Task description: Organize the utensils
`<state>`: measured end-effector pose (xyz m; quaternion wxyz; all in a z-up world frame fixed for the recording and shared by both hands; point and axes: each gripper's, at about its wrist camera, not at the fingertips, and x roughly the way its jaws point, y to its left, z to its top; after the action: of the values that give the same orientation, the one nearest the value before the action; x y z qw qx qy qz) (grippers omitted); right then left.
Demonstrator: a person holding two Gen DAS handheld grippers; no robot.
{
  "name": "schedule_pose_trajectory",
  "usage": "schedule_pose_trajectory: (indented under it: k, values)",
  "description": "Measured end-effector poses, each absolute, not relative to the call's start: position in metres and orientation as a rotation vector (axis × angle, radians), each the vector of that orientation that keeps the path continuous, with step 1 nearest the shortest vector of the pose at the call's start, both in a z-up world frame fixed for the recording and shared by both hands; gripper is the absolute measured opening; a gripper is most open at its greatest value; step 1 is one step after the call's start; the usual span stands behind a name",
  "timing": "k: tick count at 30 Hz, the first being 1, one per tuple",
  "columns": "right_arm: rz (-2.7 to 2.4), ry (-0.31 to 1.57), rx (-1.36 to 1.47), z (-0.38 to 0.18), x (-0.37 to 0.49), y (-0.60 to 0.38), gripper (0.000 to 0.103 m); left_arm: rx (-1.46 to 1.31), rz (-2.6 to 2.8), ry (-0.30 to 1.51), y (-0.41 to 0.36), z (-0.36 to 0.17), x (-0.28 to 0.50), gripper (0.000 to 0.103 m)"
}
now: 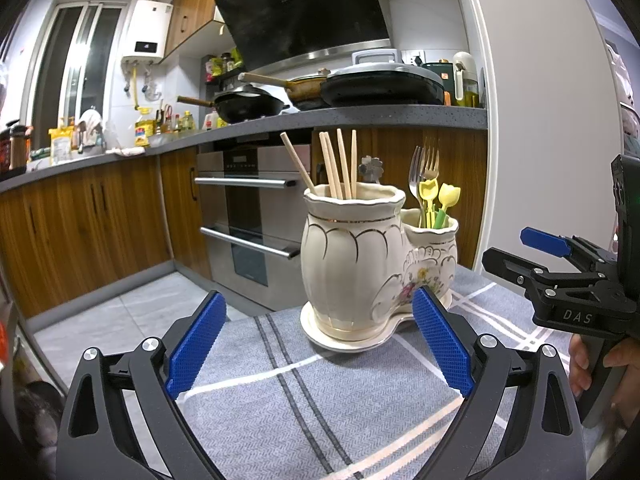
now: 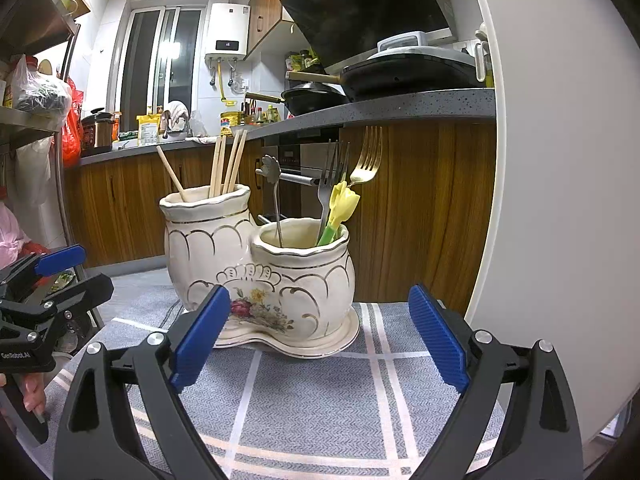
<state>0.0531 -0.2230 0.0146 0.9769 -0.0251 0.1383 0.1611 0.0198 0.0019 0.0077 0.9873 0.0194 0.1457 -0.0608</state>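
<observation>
a cream ceramic double-pot utensil holder with gold trim and a painted flower spray (image 2: pixel 256 272) is seen standing upright on its own matching saucer, on a grey cloth with white check lines (image 2: pixel 304 400). the holder is taken as the landmark. in its taller pot, a bundle of pale wooden chopsticks (image 2: pixel 224 168) is stood on end, one stick leaning away from the rest. in its lower pot are found steel forks (image 2: pixel 332 176), a gold-coloured fork (image 2: pixel 366 160), yellow tulip-shaped picks with green stems (image 2: pixel 340 208) and a thin steel utensil with a flower-shaped end (image 2: pixel 274 184).

no loose utensil is seen on the cloth around the holder, so the sorting is judged to be finished or nearly so; whether anything lies outside both views cannot be told.

in front of the holder, the right gripper (image 2: pixel 320 340) is held low over the cloth with its blue-padded fingers spread wide and nothing between them. the left gripper (image 1: pixel 320 344) is held likewise in front of the holder, fingers wide apart and empty, well clear of the ceramic. each gripper is also caught at the edge of the other's view, carried by a hand.

behind the holder, wooden kitchen cabinets (image 2: pixel 420 200) and a grey speckled countertop (image 2: pixel 400 108) with dark pans are visible.
</observation>
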Motion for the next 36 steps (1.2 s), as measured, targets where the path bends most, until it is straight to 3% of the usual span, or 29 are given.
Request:
schedule_pose_trajectory:
  k: [36]
  values:
    - [0.325, 0.279, -0.051, 0.0146, 0.0534, -0.2233, 0.092, 0.037, -0.120, 0.293, 0.0025, 0.0077, 0.0196, 0.097]
